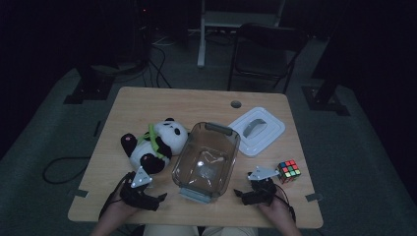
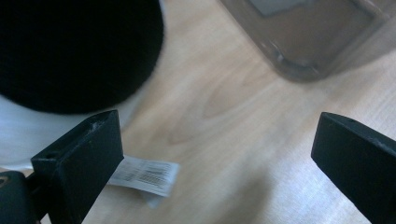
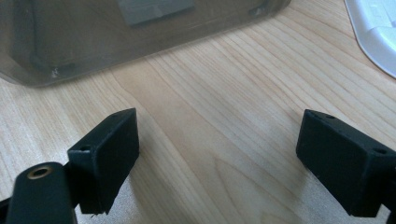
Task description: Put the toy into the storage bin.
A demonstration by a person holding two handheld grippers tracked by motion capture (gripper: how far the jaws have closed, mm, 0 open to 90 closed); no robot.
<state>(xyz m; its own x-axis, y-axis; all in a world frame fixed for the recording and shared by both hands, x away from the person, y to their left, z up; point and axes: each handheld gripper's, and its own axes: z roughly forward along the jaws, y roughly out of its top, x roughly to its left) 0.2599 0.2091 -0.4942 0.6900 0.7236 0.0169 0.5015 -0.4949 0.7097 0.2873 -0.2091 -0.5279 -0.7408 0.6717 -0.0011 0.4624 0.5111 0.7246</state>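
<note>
Wooden table [image 1: 147, 98], and both grippers wait at the near edge with nothing held.
Left gripper [image 1: 147, 196] has its jaws wide apart just by the panda [image 1: 155, 142]; right gripper [image 1: 253, 194] is open too, near the cube [image 1: 288, 170]. Between them sits the clear box [image 1: 206, 160], lid [image 1: 256, 130] off behind it. Next, I think, left must close on the panda.

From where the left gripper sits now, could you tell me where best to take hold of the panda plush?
Probably the near black leg of the panda plush, approached from the front edge of the table. It lies on its back, leg pointing at the open left gripper, and looks soft and narrow enough to fit between the jaws.
</note>
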